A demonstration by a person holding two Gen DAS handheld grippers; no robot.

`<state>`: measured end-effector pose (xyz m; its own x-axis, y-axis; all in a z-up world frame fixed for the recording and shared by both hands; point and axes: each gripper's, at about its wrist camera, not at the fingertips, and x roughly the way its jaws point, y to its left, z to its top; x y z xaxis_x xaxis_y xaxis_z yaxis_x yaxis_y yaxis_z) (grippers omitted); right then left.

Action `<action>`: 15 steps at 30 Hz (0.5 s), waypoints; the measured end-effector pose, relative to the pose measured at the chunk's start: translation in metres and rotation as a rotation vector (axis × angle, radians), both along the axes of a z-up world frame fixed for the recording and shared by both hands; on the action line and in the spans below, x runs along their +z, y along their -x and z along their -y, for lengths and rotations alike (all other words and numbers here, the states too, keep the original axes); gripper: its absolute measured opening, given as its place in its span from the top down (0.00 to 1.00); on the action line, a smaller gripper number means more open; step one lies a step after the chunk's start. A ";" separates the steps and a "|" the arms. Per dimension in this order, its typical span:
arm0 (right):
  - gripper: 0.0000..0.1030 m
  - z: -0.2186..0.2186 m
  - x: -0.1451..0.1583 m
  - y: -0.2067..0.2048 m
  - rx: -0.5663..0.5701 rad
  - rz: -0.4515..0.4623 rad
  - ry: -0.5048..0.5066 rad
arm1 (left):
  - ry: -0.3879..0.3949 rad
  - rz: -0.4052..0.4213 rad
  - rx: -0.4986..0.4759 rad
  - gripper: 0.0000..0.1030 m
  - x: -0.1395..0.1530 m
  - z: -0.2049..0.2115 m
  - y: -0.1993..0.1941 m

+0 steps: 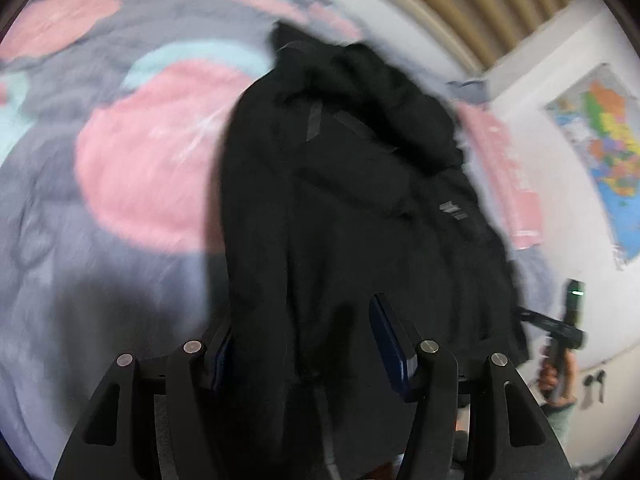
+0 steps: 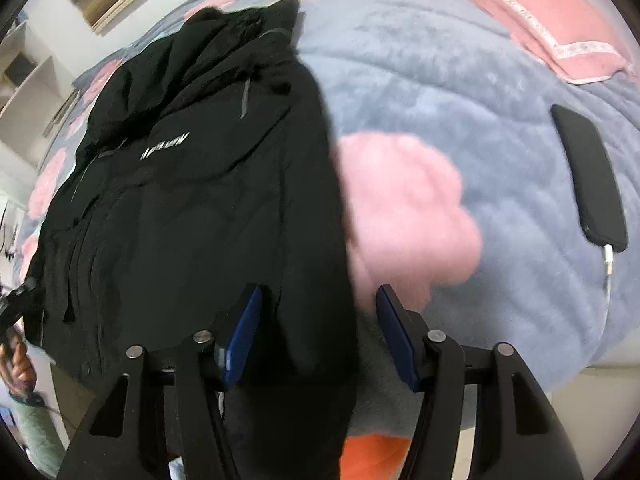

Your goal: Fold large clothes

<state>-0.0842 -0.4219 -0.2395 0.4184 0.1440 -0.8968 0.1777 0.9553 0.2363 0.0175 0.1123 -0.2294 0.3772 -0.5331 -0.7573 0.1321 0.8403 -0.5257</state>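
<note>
A large black jacket [image 1: 352, 184] lies on a bed with a grey, pink and teal blanket [image 1: 132, 152]. It also shows in the right wrist view [image 2: 192, 184], with a white logo on the chest. My left gripper [image 1: 304, 336] is open, its blue pads on either side of the jacket's near hem. My right gripper [image 2: 316, 320] is open too, and the jacket's near right edge hangs between its pads. The right gripper also shows at the far right of the left wrist view [image 1: 564, 328].
A black phone [image 2: 588, 176] with a white cable lies on the blanket to the right. A pink pillow [image 2: 552, 12] is at the far right of the bed. A wall map [image 1: 600, 148] hangs on the white wall.
</note>
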 end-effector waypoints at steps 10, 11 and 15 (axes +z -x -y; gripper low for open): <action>0.71 -0.035 0.021 0.001 0.084 0.065 -0.090 | 0.338 0.094 -0.072 0.42 0.023 0.004 0.011; 0.71 -0.034 0.016 0.002 0.075 0.055 -0.101 | 0.327 0.074 -0.059 0.42 0.015 0.004 0.012; 0.66 -0.028 -0.006 0.018 0.057 0.005 -0.142 | 0.334 -0.002 -0.023 0.42 -0.012 -0.009 0.028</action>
<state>-0.1018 -0.3937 -0.2451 0.4106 0.2930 -0.8635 0.1222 0.9207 0.3705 -0.0109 0.1209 -0.2414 0.3608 -0.7600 -0.5406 0.1471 0.6187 -0.7717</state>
